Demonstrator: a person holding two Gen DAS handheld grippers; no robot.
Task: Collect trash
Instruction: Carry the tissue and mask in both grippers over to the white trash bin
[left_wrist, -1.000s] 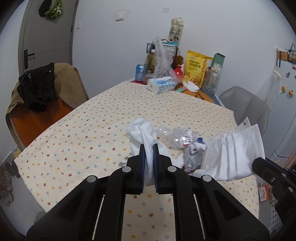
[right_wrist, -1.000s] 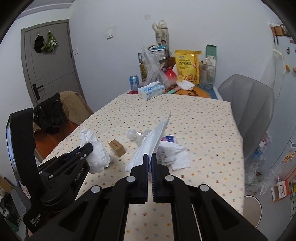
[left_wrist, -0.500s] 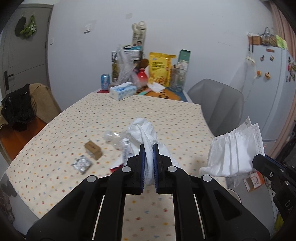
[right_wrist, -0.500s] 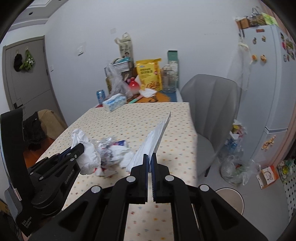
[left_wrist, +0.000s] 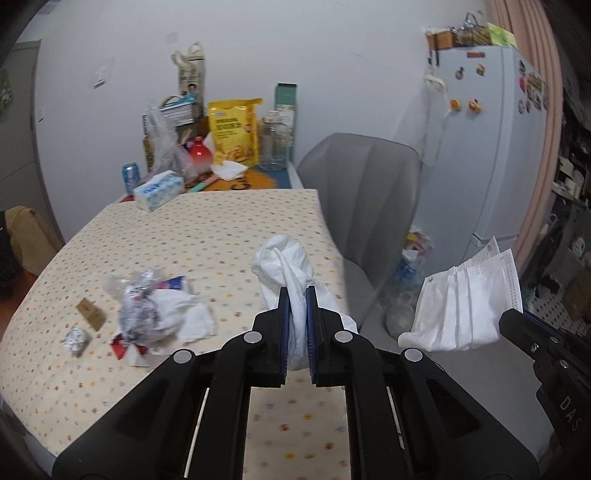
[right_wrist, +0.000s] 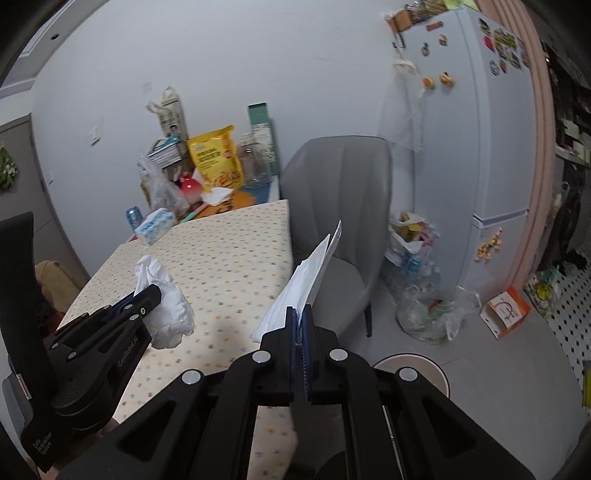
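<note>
Two pieces of trash are in your grip, one per hand.

Item one: crumpled white tissue wad (left_wrist: 286, 266), pinched between the pads of your left gripper (left_wrist: 296, 314); it bulges above and below the fingers and hangs over the near right part of the tabletop (left_wrist: 221, 229), which wears a cream cloth dotted in small colours.

Item two: pleated white face mask (right_wrist: 312, 277), clamped edge-on in your right gripper (right_wrist: 301, 325); it fans upward in front of the grey upholstered chair (right_wrist: 343, 206), off the tabletop's right edge.

Items on the tabletop, left of the wad: a heap of crinkled clear plastic, printed wrapper and white tissue (left_wrist: 155, 306); a small brown cardboard box (left_wrist: 90, 312) beside it; a crushed silver foil packet (left_wrist: 76, 339) just nearer than the box.

Items at the far end: blue tissue pack (left_wrist: 158, 190), blue drink can (left_wrist: 130, 175), yellow snack bag (left_wrist: 233, 133).

Items on the floor past the chair: clear plastic bag of refuse (right_wrist: 428, 314), round white bin (right_wrist: 410, 373) at the lower edge, partly hidden by the gripper.
</note>
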